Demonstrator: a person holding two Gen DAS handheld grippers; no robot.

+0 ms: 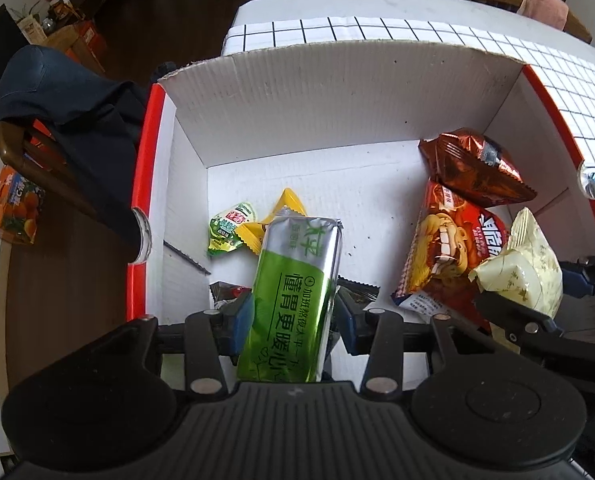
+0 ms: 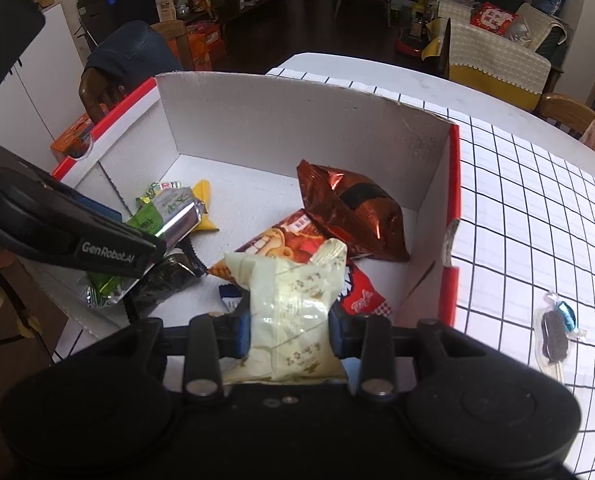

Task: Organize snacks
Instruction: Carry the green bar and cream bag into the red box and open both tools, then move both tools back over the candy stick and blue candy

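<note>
Left wrist view shows our left gripper clamped on a green packet over the white box, while our right gripper clamps a cream packet above a red bag inside it.

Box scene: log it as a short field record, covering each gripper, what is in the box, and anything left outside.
left gripper: shut on green bar, over the box
right gripper: shut on cream packet, over the box
box: white inside, red rim, open top
in box: brown bag, red bag, yellow candy, green jelly cup, dark wrapper
outside: cookie pack on checked cloth, right of box
</note>
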